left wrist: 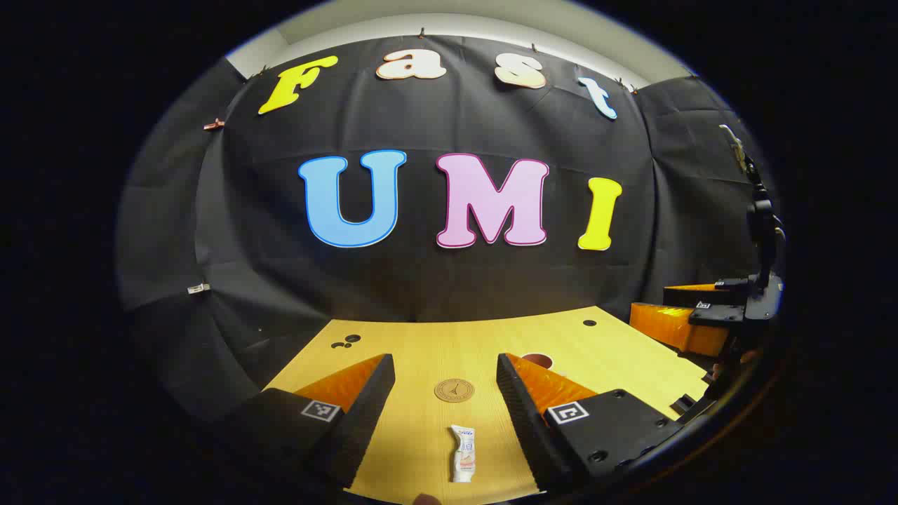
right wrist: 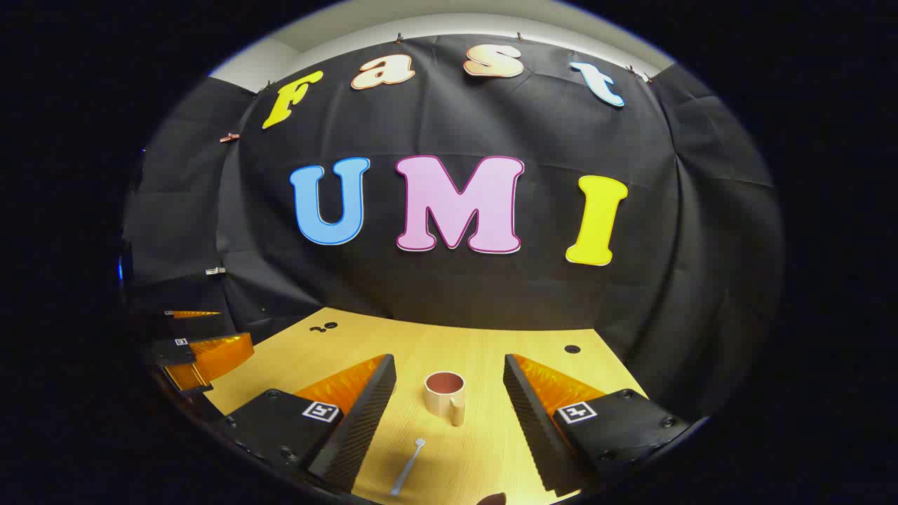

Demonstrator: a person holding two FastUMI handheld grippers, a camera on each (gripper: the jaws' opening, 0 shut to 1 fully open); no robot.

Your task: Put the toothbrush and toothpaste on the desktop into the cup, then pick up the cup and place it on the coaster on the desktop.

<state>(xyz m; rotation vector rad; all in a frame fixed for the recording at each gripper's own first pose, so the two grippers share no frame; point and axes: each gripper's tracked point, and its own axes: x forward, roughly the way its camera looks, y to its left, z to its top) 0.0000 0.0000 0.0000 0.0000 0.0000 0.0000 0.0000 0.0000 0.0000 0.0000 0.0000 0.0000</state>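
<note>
My left tool (left wrist: 445, 379) hangs over the near part of the desk (left wrist: 421, 351) with its fingers spread wide and nothing between them. In the left gripper view the toothpaste (left wrist: 463, 454) lies flat on the wood in the gap between those fingers, close to the near edge, lengthwise away from me, touching neither finger. Just beyond it sits the coaster (left wrist: 454, 390), a small round disc, apart from the tube. Past the coaster, partly hidden behind my right-hand finger, I see the rim of the cup (left wrist: 539, 360). Far off at the right edge of that view is my right tool (left wrist: 691, 315), raised above the desk's side.

My right tool (right wrist: 449, 379) is likewise released, fingers parted and gripping nothing. In the right gripper view the cup (right wrist: 445, 393) stands upright on the desk (right wrist: 484, 435) between and a little beyond the fingertips, its handle turned towards me, touching neither finger. Nearer to me the toothbrush (right wrist: 408, 466) lies flat on the wood, slanted, its head end pointing towards the cup and apart from it. At the left edge of that view my left tool (right wrist: 203, 351) shows, off to the side of the desk.
</note>
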